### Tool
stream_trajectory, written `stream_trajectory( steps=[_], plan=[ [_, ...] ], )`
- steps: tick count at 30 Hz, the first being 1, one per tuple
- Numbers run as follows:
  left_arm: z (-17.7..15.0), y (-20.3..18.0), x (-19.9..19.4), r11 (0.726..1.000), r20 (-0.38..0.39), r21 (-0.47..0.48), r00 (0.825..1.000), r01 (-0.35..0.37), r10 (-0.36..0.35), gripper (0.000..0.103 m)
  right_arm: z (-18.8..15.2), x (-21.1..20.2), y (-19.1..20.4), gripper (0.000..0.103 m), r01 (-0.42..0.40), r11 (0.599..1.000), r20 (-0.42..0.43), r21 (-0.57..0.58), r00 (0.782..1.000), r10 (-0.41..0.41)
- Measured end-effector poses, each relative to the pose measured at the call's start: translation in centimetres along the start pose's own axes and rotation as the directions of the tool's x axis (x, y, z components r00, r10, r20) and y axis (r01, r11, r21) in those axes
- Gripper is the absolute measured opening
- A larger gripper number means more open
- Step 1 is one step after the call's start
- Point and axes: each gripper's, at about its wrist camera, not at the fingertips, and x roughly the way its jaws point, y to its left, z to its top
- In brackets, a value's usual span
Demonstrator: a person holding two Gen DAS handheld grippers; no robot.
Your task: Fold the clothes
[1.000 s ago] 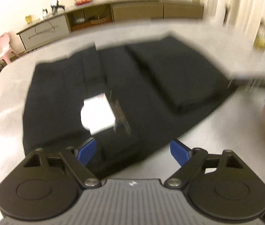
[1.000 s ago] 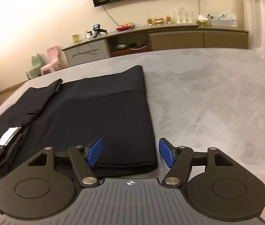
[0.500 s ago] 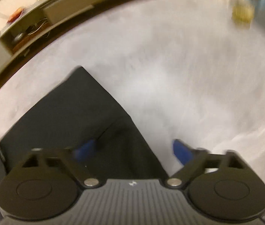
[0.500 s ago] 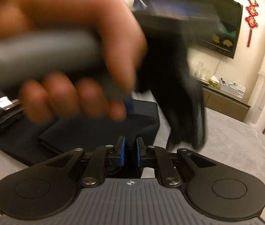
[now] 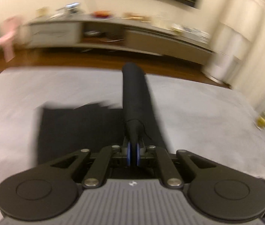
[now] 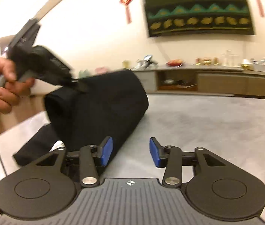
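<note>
We have the black garment (image 6: 98, 108) partly lifted off the gray table (image 6: 216, 123): one thick folded edge hangs in the air while the rest lies flat on the table beneath it. Our left gripper (image 5: 133, 154) is pinched tight on that raised edge, the cloth bunched between its blue pads and running up and away from it as a dark band (image 5: 136, 93). Our right gripper (image 6: 130, 151) stands wide, holding nothing, just beside the garment's near end, its left pad (image 6: 106, 151) close against the cloth. Seen from the right gripper, our left hand (image 6: 3, 88) grips the tool's handle above the garment.

We judge the fold to be mid-way: the piece already looks doubled into a neat block, and the lifted part has yet to be laid over and smoothed. Motion blur softens both views, so we cannot tell what kind of garment it is. A small white patch (image 6: 57, 145) beside the garment's lower layer may be a label. The garment's far edge is hidden behind the lifted part.
</note>
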Motion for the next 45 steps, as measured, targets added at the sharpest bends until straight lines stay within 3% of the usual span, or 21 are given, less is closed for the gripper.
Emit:
stream_trajectory(
  steps=[1,3,4,5,9,12,14,16,17,18,19,22,24,26,28,30,31,34,39,41,45],
  plan=[
    [-1.2,2.6,-0.2,0.999,-0.017,-0.040,1.000,-0.026,0.025,0.012,-0.2,0.5,0.7,0.052,-0.018,1.000,-0.019,-0.016,1.000,0.018],
    [-3.5,6.3,-0.5,0.990,-0.009,-0.128,0.998,-0.061,0.060,0.032,-0.3,1.6,2.6,0.052,-0.059,0.998,-0.052,-0.038,0.997,0.057],
    [-4.6,7.4,-1.1,0.985,0.028,-0.161,0.998,-0.056,0.061,0.051,-0.3,2.3,3.8,0.053,-0.082,0.996,-0.066,-0.047,0.995,0.079],
    [-5.4,8.3,-1.9,0.981,0.059,-0.189,0.996,-0.053,0.065,0.061,-0.4,2.8,5.5,0.053,-0.112,0.990,-0.079,-0.084,0.991,0.105],
    [-7.9,8.6,-2.0,0.967,0.070,-0.248,0.994,-0.059,0.079,0.058,-1.3,6.0,11.5,0.051,-0.188,0.951,-0.175,-0.244,0.974,0.147],
    [-9.7,7.3,-1.5,0.969,0.037,-0.236,0.996,-0.068,0.079,0.057,-1.2,8.7,11.2,0.057,-0.165,0.953,-0.251,-0.252,0.963,0.100],
    [-11.1,6.1,-1.7,0.973,0.023,-0.224,0.998,-0.047,0.054,0.057,-0.1,9.6,9.4,0.060,-0.094,0.966,-0.283,-0.239,0.959,0.024],
    [-12.1,2.8,-1.3,0.982,0.003,-0.181,0.998,0.058,-0.058,0.057,0.8,9.8,6.6,0.060,0.062,0.947,-0.274,-0.317,0.950,-0.153],
    [-12.3,1.1,-1.1,0.983,-0.020,-0.131,0.991,0.128,-0.132,0.053,1.2,9.9,5.1,0.060,0.140,0.926,-0.265,-0.352,0.933,-0.242],
    [-12.6,-0.6,-0.9,0.977,-0.046,-0.085,0.979,0.196,-0.200,0.046,1.7,10.1,2.7,0.058,0.233,0.902,-0.271,-0.363,0.900,-0.342],
    [-12.3,-0.2,-0.9,0.980,-0.038,-0.078,0.982,0.181,-0.185,0.038,2.1,10.1,0.4,0.052,0.320,0.871,-0.273,-0.372,0.860,-0.432],
    [-11.6,0.8,-0.9,0.989,-0.011,-0.057,0.990,0.138,-0.138,0.039,3.7,6.5,-3.2,0.052,0.467,0.835,-0.231,-0.293,0.813,-0.535],
    [-11.0,1.4,-0.8,0.993,0.007,-0.045,0.994,0.108,-0.108,0.043,4.6,3.4,-1.8,0.052,0.423,0.884,-0.191,-0.198,0.868,-0.458],
    [-10.5,2.1,-0.8,0.996,0.025,-0.033,0.997,0.078,-0.077,0.042,4.1,2.5,0.9,0.052,0.300,0.942,-0.183,-0.152,0.928,-0.325],
    [-10.0,2.8,-0.8,0.999,0.044,-0.021,0.998,0.047,-0.046,0.041,2.7,3.5,3.0,0.050,0.212,0.963,-0.222,-0.165,0.944,-0.245],
    [-9.8,4.1,-0.3,1.000,0.018,-0.022,1.000,-0.013,0.013,0.040,1.4,4.5,5.0,0.049,0.127,0.976,-0.259,-0.175,0.951,-0.170],
    [-9.9,5.1,0.1,0.998,-0.014,-0.028,0.998,-0.056,0.056,0.036,1.6,4.3,5.1,0.049,0.149,0.971,-0.252,-0.186,0.948,-0.193],
    [-10.2,6.9,-1.1,0.992,0.005,-0.071,0.994,-0.104,0.105,0.034,2.3,3.5,5.5,0.059,0.213,0.953,-0.230,-0.218,0.937,-0.262],
    [-10.2,5.9,-2.8,0.995,0.084,-0.089,0.996,0.046,-0.039,0.038,3.5,2.3,6.1,0.055,0.313,0.911,-0.186,-0.270,0.911,-0.368],
    [-10.3,4.3,-2.5,0.992,0.076,-0.063,0.992,0.109,-0.104,0.039,4.6,3.2,9.0,0.056,0.270,0.893,-0.142,-0.361,0.930,-0.339],
    [-10.3,3.3,0.5,0.993,0.016,-0.040,0.994,0.112,-0.112,0.039,3.2,7.8,13.3,0.054,0.186,0.769,-0.156,-0.612,0.924,-0.348]
  ],
)
